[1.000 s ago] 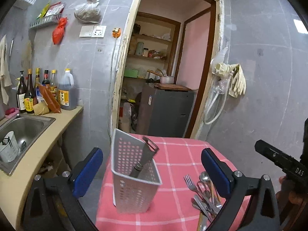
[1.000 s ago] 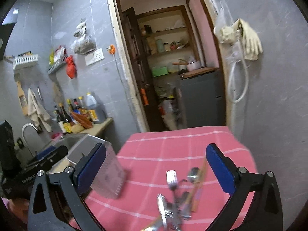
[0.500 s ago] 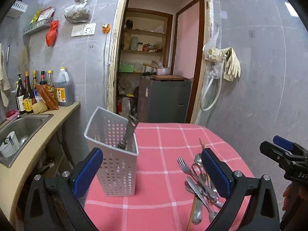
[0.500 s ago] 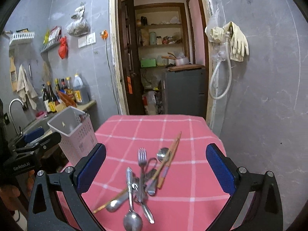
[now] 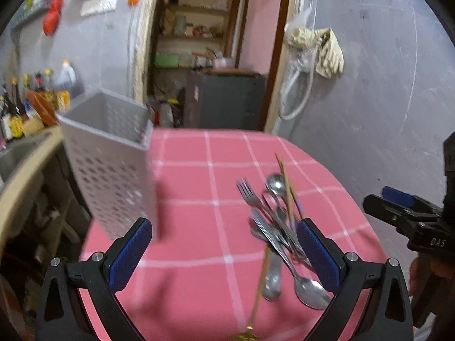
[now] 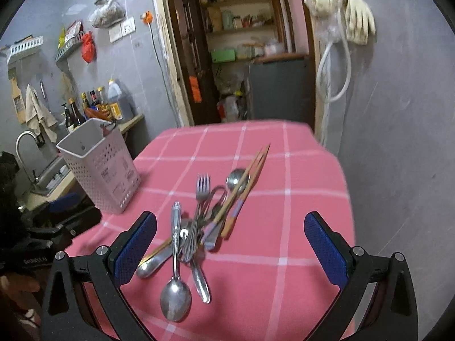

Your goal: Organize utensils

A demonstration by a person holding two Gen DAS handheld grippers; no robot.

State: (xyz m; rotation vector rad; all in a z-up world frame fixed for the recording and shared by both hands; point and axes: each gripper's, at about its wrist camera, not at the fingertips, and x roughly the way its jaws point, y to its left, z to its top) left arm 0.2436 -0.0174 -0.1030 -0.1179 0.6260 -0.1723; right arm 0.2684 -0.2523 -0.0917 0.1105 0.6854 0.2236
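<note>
Pink checked tablecloth (image 6: 298, 170) covers the small table, w/ a heap of metal cutlery lying loose on it, right of centre in the left wrist view. Pile incl. a steel fork (image 6: 202, 187) w/ tines pointing far, a big steel spoon (image 6: 175, 295) w/ bowl nearest the camera, a second spoon (image 6: 237, 179) further back, and a pair of wooden chopsticks (image 6: 253, 167) angled far-right across the heap; other handles overlap underneath, can't separate them. White perforated plastic utensil basket (image 6: 99, 167) stands upright at the table's left edge, well apart from the pile; a dark utensil handle pokes above its far rim in the right wrist view, blurred. Left gripper (image 5: 224, 251) hovers over the near side of the cloth, blue-padded fingers (image 5: 129, 251) spread wide, nothing between them; basket sits just beyond the left finger, cutlery just beyond the right one. Right gripper (image 6: 230, 245) also gapes wide & empty, above the near end of the pile, spoon bowl between its fingers in frame. Grey tiled wall, doorway w/ shelves behind, sink counter w/ bottles (image 6: 85, 108) at far left, pale rubber gloves (image 6: 349, 20) hung on the right wall.
</note>
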